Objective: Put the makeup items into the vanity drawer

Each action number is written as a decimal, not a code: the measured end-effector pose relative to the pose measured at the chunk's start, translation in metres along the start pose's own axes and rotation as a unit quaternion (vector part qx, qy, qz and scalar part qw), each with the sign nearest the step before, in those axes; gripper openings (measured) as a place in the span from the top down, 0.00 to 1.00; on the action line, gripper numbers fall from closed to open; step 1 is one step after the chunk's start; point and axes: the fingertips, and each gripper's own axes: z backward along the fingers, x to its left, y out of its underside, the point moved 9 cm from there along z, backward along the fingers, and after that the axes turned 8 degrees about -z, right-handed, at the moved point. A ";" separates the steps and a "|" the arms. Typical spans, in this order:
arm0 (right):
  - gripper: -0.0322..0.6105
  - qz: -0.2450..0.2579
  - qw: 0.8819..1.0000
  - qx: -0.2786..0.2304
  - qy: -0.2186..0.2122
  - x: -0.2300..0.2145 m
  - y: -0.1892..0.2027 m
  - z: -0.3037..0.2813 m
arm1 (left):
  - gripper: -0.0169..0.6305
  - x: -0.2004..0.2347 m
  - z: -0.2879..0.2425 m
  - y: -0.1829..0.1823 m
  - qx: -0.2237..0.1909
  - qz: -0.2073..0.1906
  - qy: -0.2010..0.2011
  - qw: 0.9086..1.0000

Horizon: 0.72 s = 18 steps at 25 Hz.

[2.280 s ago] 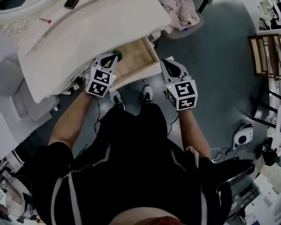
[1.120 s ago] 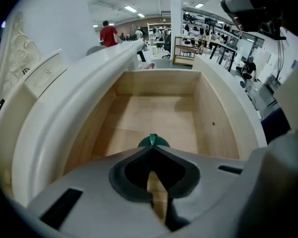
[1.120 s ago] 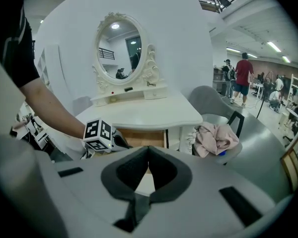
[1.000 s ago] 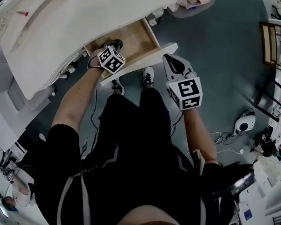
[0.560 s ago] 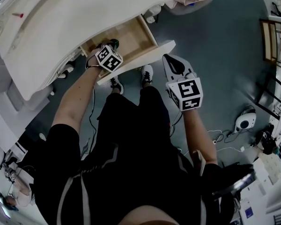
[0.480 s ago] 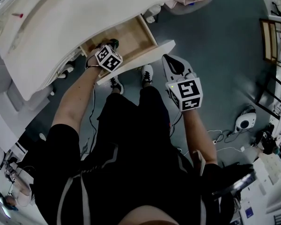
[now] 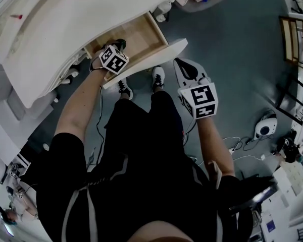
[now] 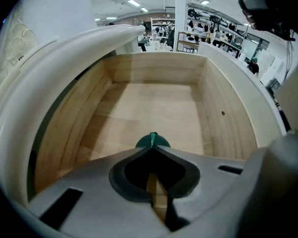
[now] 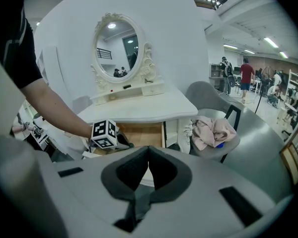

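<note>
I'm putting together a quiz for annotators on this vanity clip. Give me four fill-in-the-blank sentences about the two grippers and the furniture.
1. The left gripper reaches into the open ___ of the vanity.
2. Its jaws are shut on a small ___ item.
3. The right gripper has its jaws together on ___.
4. The pink cloth lies on a grey ___.

Missing words: drawer; green; nothing; chair.

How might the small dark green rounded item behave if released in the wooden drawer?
The small dark green rounded item looks domed, so it may roll on the smooth floor of the wooden drawer. It seems light and rigid: the left gripper pinches it at its tips.
</note>
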 end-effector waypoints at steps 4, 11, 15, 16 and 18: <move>0.94 0.003 1.000 -0.006 0.000 0.004 -0.006 0.006 | 0.97 0.002 0.001 0.001 0.001 0.028 0.025 0.999; 0.94 0.012 0.999 -0.041 0.009 0.013 -0.029 0.028 | 0.93 0.014 0.029 0.001 -0.031 0.071 0.029 0.997; 0.94 0.017 0.998 -0.057 0.015 0.019 -0.043 0.040 | 0.91 0.015 0.053 0.003 -0.050 0.075 0.030 0.995; 0.94 0.018 0.998 -0.061 0.016 0.021 -0.046 0.042 | 0.91 0.016 0.059 0.002 -0.057 0.072 0.031 0.995; 0.94 0.018 0.997 -0.071 0.015 0.025 -0.054 0.047 | 0.91 0.015 0.072 0.000 -0.072 0.057 0.031 0.995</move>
